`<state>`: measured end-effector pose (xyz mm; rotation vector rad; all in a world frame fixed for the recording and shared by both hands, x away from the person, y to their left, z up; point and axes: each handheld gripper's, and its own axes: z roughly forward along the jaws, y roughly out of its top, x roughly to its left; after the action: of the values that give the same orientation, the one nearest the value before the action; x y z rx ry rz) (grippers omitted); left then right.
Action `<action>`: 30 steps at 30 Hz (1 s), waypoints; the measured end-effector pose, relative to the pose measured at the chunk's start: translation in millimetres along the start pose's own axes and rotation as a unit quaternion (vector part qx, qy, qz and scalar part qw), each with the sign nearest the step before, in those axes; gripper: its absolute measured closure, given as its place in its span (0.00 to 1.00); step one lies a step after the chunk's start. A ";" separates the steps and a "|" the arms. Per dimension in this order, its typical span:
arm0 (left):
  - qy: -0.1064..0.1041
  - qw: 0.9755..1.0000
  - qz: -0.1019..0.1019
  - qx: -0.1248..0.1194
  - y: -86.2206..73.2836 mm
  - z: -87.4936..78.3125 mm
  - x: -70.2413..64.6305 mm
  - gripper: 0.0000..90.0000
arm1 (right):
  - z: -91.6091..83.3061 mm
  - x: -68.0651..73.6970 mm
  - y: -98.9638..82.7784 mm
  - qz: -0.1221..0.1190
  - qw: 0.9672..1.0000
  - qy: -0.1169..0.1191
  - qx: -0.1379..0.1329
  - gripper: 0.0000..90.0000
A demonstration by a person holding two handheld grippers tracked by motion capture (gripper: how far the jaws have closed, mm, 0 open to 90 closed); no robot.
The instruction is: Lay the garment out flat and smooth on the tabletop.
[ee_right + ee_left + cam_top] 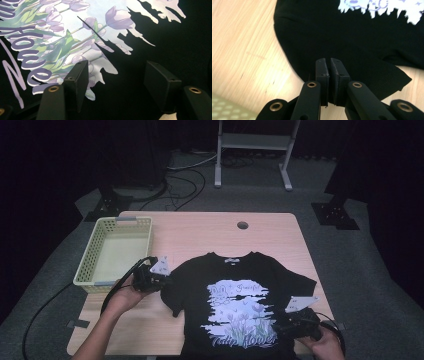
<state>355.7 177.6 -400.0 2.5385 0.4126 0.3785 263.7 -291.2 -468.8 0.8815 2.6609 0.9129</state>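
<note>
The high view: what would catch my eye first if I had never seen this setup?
A black T-shirt with a pale tulip print lies spread face up on the wooden table. A pale yellow basket sits at the table's left. The left gripper is at the shirt's sleeve, the right gripper over its lower part.

- Pale yellow perforated plastic basket [116,251], on the light wooden bench [280,235] at ten o'clock.
- White metal stand [254,142] on grey floor, twelve o'clock.

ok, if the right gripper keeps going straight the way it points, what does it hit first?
Most likely the black T-shirt: the right gripper points at its printed front with jaws apart, nothing between. Depth is unclear.
</note>
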 end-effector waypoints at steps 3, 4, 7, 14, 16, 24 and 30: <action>0.004 1.000 -0.007 -0.002 -5.3 -2.4 1.3 0.95 | 0.2 -0.3 0.5 -0.002 1.000 0.000 0.001 0.41; 0.006 1.000 -0.009 -0.001 -6.4 -2.9 1.5 0.94 | 0.2 -0.2 0.7 -0.002 1.000 0.000 0.002 0.41; 0.010 1.000 -0.014 -0.006 -8.3 -4.5 2.5 0.91 | 0.3 -0.1 1.2 -0.002 1.000 0.000 0.003 0.41; 0.007 1.000 -0.018 -0.015 -3.5 -4.9 1.2 0.77 | 0.4 0.5 1.0 0.000 1.000 -0.002 0.003 0.40; 0.004 1.000 -0.021 -0.019 -2.0 -3.3 -0.4 0.76 | 0.4 0.6 1.2 0.000 1.000 -0.003 0.003 0.40; -0.007 0.999 -0.020 -0.031 5.3 7.0 -9.6 0.66 | 1.2 0.0 4.1 0.005 1.000 -0.009 0.016 0.32; -0.026 0.999 -0.016 -0.035 14.0 21.1 -21.3 0.55 | -2.4 -4.3 11.1 0.010 1.000 -0.017 0.001 0.25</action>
<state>346.5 148.8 -413.5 2.4648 0.4135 0.3091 271.6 -288.0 -460.1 0.9183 2.6286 0.8931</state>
